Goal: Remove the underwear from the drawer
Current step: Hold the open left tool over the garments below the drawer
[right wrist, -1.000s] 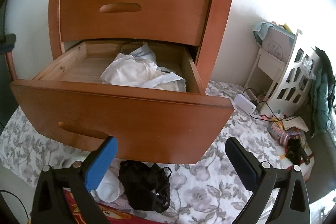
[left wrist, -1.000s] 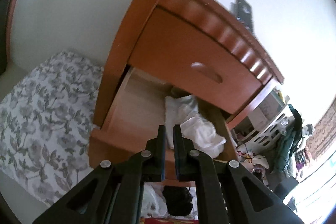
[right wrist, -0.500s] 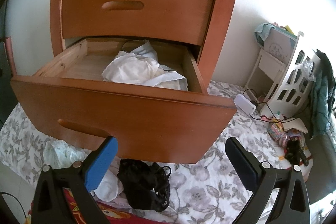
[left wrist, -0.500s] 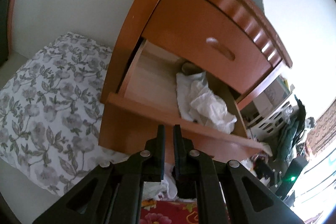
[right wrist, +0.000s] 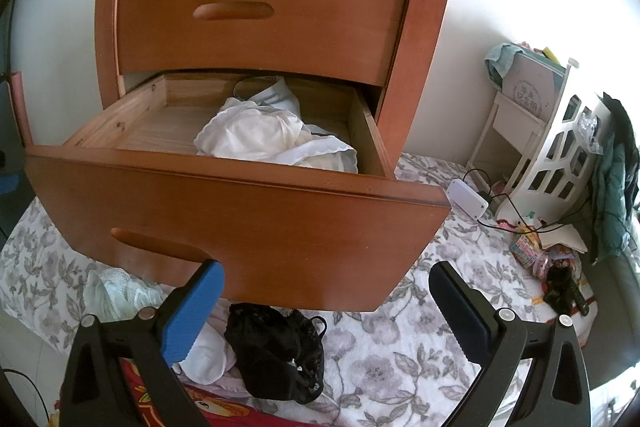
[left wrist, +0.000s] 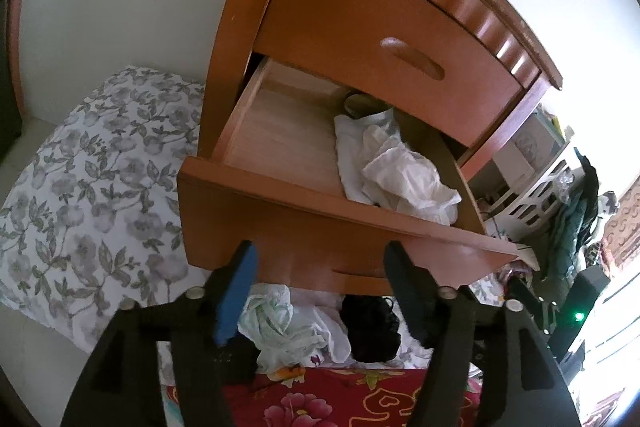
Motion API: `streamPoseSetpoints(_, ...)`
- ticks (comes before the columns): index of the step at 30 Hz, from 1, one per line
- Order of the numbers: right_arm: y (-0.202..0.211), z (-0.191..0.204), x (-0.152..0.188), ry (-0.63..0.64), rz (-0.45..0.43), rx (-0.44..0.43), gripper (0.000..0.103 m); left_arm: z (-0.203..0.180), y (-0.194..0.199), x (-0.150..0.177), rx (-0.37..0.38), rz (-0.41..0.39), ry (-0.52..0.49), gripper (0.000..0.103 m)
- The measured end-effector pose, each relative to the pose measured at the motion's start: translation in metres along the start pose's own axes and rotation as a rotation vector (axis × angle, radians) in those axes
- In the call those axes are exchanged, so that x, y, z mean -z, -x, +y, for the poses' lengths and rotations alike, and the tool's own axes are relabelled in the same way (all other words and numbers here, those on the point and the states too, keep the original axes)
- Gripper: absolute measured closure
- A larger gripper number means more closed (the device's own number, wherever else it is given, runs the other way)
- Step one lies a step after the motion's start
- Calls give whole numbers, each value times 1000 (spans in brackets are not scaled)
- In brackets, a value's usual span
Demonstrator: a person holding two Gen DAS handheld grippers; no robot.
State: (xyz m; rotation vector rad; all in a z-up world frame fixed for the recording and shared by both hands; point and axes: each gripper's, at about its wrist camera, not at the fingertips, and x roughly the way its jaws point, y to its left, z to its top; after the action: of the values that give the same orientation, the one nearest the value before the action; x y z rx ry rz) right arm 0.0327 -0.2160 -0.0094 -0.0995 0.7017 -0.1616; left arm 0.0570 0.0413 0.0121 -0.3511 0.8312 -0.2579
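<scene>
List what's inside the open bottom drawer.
The drawer holds a heap of white underwear toward its right side, with a dark ring-shaped item behind it at the back. The rest is bare wood floor. Anything under the heap is covered.

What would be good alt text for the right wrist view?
A wooden nightstand's lower drawer stands pulled open, with white underwear heaped inside. The open right gripper hovers in front of the drawer, holding nothing; below lie black underwear and pale garments on a floral sheet.
</scene>
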Motion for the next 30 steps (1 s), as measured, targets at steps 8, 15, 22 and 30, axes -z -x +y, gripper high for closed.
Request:
streamPoseSetpoints(8, 0, -2, 0, -4, -2, -2, 0, -2, -14, 8, -82, 52, -20, 22)
streamPoseSetpoints(15, 0, -2, 0, -5, -3, -3, 0, -8, -19, 11, -105, 44, -57, 16)
streamPoseSetpoints(22, 0, -2, 0, -8, -4, -4, 0, -4, -19, 12, -155, 22, -40, 5)
streamPoseSetpoints(30, 1, -3, -1, -21, -11, -9, 0, -5, -19, 14, -190, 9, -52, 5)
